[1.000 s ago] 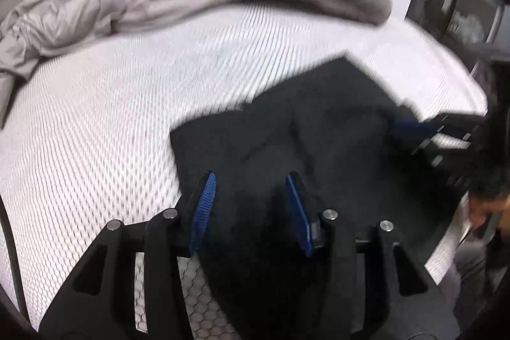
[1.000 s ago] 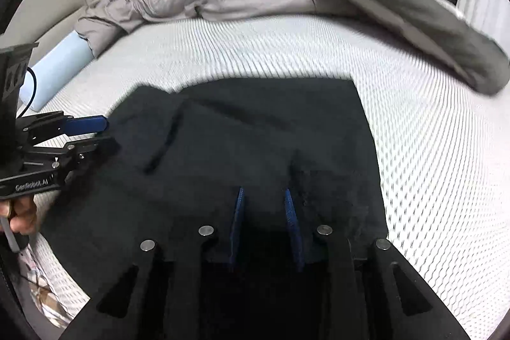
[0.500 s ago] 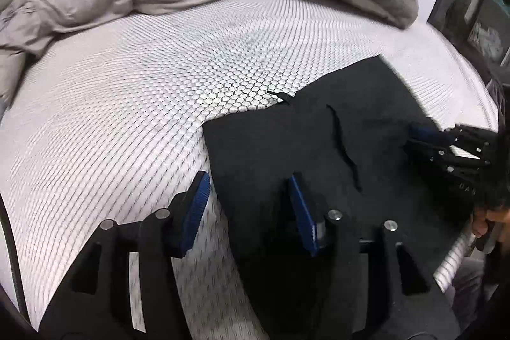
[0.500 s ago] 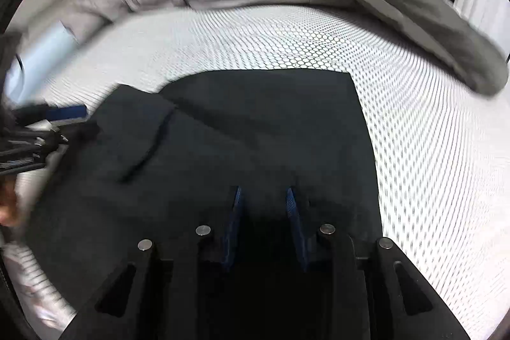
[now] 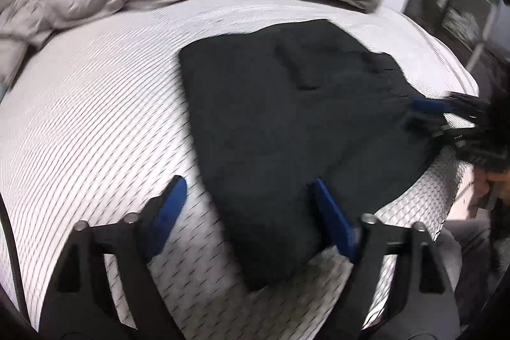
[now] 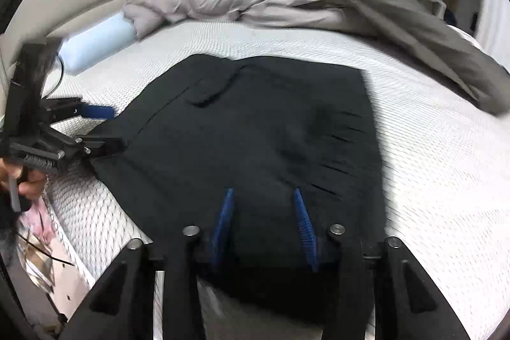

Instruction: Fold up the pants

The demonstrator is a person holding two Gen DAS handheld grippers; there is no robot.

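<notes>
Releasing the folded black cloth pants (image 6: 255, 129) onto the white mesh-patterned bed (image 6: 430, 155), I see both left tongs (image 5: 247, 206) and right tongs (image 6: 263, 212) opening, nothing clamped, so next comes regripping an edge for another fold.

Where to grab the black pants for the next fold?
Take the black pants at the near edge, coming from the bed's near side. The cloth lies flat on the mattress, its near hem overhanging. The right tool, jaws opening, straddles it already; the left tool, also opening, brackets the near corner.
</notes>
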